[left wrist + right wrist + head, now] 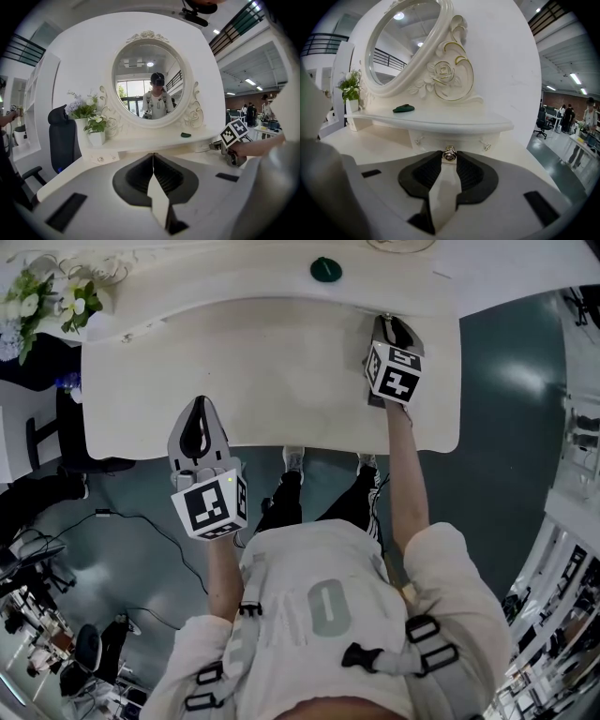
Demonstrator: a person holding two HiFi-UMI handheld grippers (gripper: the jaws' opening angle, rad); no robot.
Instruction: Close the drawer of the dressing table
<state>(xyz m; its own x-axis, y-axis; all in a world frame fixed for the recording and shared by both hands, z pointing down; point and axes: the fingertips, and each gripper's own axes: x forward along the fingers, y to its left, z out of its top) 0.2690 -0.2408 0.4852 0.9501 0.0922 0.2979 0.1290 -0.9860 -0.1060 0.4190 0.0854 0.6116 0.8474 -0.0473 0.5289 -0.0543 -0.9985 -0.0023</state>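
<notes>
Right gripper (449, 158): jaws narrowly parted, pads clamped on small silver metal knob (449, 152) of white drawer (451, 140), set under raised shelf (440, 123) at right rear of white wooden dressing table (281, 381). How far drawer stands out: cannot tell. Left gripper (153, 157): jaws fully together, empty, over table's front left edge, well apart from drawer.

On the dressing table (272, 371), flowers (42, 296) stand at 10 o'clock and a small object (325, 269) lies on the rear shelf (234, 277) at 12. At 2 o'clock the drawer knob (449, 153) sits between the right gripper's (393, 324) jaws, and the left gripper (199, 409) is at 7.
</notes>
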